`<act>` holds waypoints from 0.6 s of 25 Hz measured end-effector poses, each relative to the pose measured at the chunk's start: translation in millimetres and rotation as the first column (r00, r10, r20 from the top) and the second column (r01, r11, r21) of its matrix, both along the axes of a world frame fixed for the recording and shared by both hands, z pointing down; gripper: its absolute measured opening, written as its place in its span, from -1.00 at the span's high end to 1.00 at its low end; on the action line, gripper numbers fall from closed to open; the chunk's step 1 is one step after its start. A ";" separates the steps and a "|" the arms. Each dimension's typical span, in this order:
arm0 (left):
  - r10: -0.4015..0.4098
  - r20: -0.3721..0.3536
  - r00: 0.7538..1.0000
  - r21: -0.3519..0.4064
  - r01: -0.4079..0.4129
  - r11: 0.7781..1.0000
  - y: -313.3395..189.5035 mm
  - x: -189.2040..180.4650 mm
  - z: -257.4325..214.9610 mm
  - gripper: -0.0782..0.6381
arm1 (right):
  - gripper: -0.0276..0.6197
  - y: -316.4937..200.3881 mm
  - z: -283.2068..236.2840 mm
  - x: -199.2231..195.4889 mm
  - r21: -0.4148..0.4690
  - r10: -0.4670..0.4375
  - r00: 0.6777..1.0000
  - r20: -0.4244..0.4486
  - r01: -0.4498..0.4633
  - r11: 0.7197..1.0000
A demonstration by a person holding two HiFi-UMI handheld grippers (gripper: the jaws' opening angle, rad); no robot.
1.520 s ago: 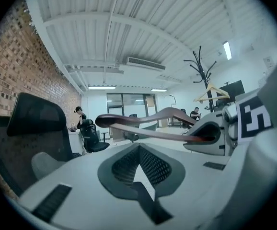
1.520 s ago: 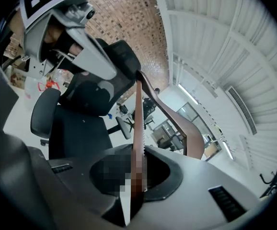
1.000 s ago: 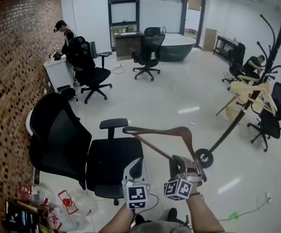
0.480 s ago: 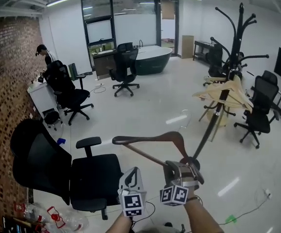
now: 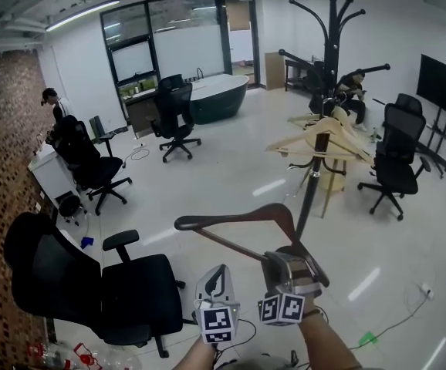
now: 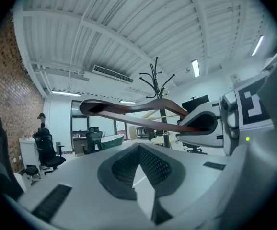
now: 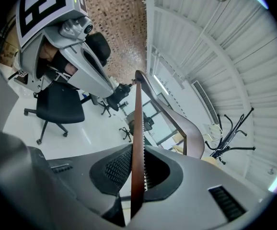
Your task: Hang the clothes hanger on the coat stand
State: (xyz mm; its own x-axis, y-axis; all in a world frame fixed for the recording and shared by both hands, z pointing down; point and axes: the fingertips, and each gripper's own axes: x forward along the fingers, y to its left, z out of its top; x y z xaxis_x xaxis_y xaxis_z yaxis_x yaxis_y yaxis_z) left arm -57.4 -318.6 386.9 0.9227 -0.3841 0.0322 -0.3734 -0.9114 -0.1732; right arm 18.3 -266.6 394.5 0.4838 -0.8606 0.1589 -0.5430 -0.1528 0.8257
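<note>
I have the clothes hanger [image 5: 238,214] up in the air in front of me, over the pale floor [image 5: 231,168]. It is not on the coat stand [image 5: 330,52], whose dark pole rises behind and beyond it. The hanger is glossy dark brown wood: one long curved shoulder piece that bends at a rounded peak, with a straight lower bar under it. In the right gripper view the hanger [image 7: 137,143] shows that bar standing on edge, one side cut with fine teeth. The right gripper [image 5: 278,257] has its fingers clamped on this bar, at the end nearest me. The left gripper [image 5: 218,277] sits just beside it, fingers pressed together with nothing between them. In its own view the hanger [image 6: 128,109] crosses ahead, clear of the fingers.

Hard to read: I cannot make out the hanger's hook in any view. The near shoulder end is partly covered by the right gripper's body in the head view, and that body covers the same end in the left gripper view. The stand's foot is hidden behind the hanger and gripper. Pale wooden hangers [image 5: 323,139] hang on the stand, how many I cannot tell. A black office chair [image 5: 123,284] stands at my left
</note>
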 end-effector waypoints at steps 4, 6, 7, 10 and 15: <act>0.054 -0.009 0.999 -0.011 -0.054 0.998 8.6 17.3 -0.2 0.74 | 0.81 13.7 -1.4 10.8 -0.005 0.049 0.999 0.002 -0.049 0.999; 0.083 -0.010 0.996 -0.013 -0.083 0.996 9.4 21.9 -1.5 0.74 | 0.82 16.6 -1.6 12.1 -0.017 0.076 0.997 -0.001 -0.076 0.997; 0.100 -0.012 0.995 -0.014 -0.100 0.995 10.9 24.5 -2.4 0.74 | 0.81 18.5 -1.8 13.7 -0.023 0.091 0.996 -0.005 -0.091 0.996; 0.137 -0.019 0.990 -0.026 -0.137 0.990 15.3 30.0 -0.9 0.74 | 0.81 24.6 -0.7 18.6 -0.035 0.128 0.992 -0.010 -0.128 0.991; 0.153 -0.018 0.988 -0.048 -0.154 0.987 18.4 29.1 1.4 0.74 | 0.81 34.4 -4.2 17.6 -0.032 0.157 0.988 -0.009 -0.157 0.987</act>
State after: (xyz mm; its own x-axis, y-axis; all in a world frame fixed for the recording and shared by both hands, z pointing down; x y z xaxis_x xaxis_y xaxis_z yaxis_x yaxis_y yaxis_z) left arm -28.3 -300.2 388.3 0.9711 -0.2362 0.0336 -0.2305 -0.9653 -0.1229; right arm 36.0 -232.2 390.3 0.6136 -0.7683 0.1821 -0.5090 -0.2086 0.8351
